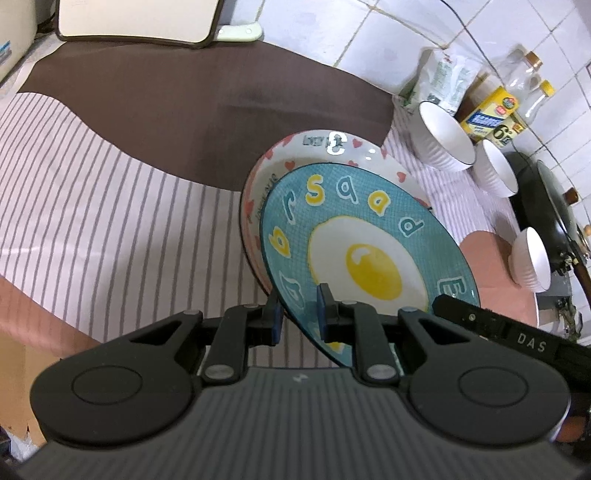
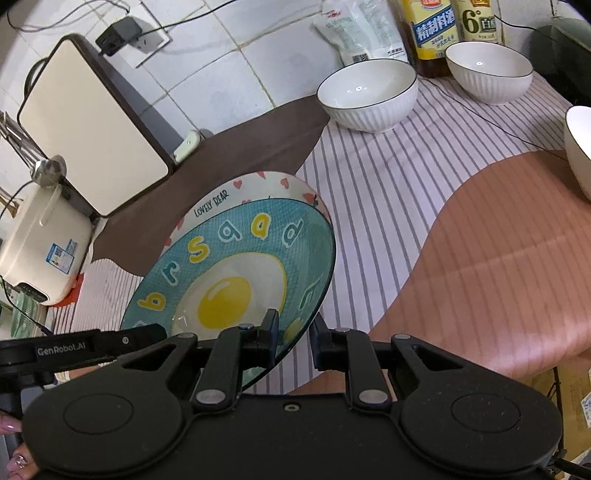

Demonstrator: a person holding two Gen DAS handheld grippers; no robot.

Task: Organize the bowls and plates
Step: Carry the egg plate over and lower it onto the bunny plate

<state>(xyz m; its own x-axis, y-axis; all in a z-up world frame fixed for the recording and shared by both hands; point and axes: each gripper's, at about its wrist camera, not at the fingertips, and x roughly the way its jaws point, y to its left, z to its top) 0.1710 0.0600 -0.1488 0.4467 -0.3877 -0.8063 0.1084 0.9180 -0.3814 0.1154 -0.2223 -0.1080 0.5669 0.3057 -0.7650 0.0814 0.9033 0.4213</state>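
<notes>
A teal plate with a fried-egg picture and letters (image 1: 369, 236) is held tilted over a white plate with red hearts (image 1: 325, 147). My left gripper (image 1: 301, 314) is shut on the teal plate's near rim. My right gripper (image 2: 293, 338) is shut on the same teal plate (image 2: 229, 280) at its right rim. The heart plate (image 2: 243, 192) sits behind and under it. Three white ribbed bowls (image 2: 369, 96) (image 2: 487, 70) (image 2: 580, 147) stand apart on the striped cloth; they also show in the left wrist view (image 1: 443, 136) (image 1: 495, 170) (image 1: 532, 258).
A cream cutting board (image 2: 92, 122) leans on the tiled wall, with a white cooker (image 2: 40, 243) beside it. Bottles (image 2: 432, 26) and a bag (image 2: 354, 29) stand at the back. A dark pan (image 1: 554, 214) is at the right. The cloth (image 1: 92, 184) covers the table.
</notes>
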